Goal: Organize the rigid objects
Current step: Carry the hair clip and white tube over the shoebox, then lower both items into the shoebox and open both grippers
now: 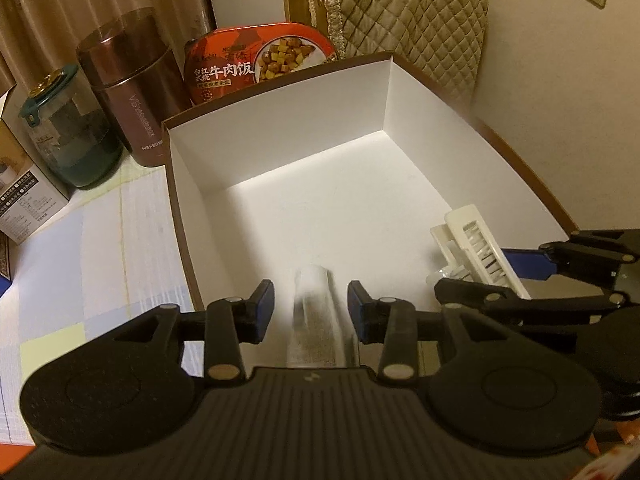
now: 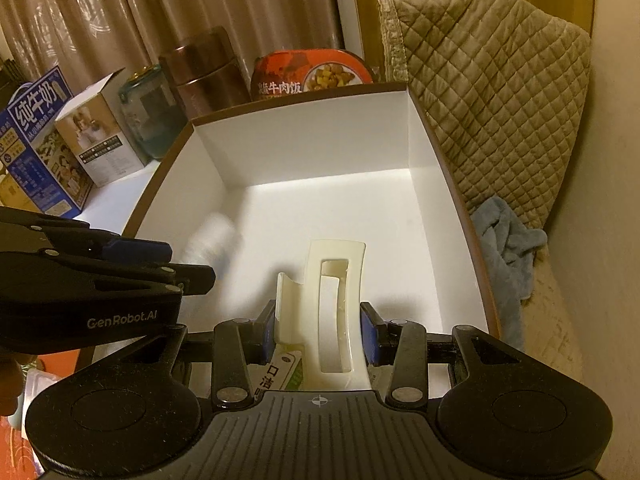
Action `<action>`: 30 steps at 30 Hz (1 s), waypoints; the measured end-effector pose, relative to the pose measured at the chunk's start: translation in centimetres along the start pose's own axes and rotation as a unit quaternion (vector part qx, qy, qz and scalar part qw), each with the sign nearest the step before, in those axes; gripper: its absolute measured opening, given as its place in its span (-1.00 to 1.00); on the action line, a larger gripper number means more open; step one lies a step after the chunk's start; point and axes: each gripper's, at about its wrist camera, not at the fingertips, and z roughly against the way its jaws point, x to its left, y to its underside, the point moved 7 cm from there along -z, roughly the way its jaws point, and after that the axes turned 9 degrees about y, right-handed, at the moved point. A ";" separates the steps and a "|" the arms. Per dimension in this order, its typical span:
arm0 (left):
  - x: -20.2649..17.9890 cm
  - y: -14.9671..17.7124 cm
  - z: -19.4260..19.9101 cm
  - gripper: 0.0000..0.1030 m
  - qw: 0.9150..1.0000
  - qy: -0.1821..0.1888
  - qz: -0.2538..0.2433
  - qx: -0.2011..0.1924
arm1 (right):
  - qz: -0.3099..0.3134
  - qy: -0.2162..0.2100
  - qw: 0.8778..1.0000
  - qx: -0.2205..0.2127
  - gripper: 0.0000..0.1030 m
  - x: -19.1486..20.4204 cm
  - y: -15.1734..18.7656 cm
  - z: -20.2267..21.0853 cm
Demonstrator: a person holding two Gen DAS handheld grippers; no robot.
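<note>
A white open box (image 1: 280,136) with a brown rim fills both views (image 2: 304,140). My left gripper (image 1: 311,309) is over its near edge with the jaws apart; a clear glass (image 1: 316,320), blurred, lies between the fingers without touching the pads. It shows as a blur in the right wrist view (image 2: 212,240). My right gripper (image 2: 318,334) is shut on a cream hair claw clip (image 2: 336,300), held just above the box floor at the near right. The clip also shows in the left wrist view (image 1: 480,252).
Behind the box stand a red beef-rice meal tub (image 1: 256,60), a brown steel canister (image 1: 132,80) and a green-lidded glass jar (image 1: 68,128). Cartons (image 2: 60,148) stand at the left. A quilted cushion (image 2: 500,92) and a blue cloth (image 2: 504,240) lie to the right.
</note>
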 end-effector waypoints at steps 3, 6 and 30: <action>0.2 0.0 0.1 -0.27 1.000 -0.002 0.000 0.000 | -0.003 0.000 1.000 -0.001 -0.26 -0.1 -0.2 -0.1; 0.4 0.0 0.3 -0.27 1.000 -0.002 0.002 -0.002 | -0.003 -0.001 1.000 -0.001 -0.26 -0.1 -0.3 -0.2; -0.9 0.9 2.7 -0.11 1.000 0.010 0.007 -0.019 | 0.000 -0.008 1.000 -0.023 0.00 -0.4 0.1 2.4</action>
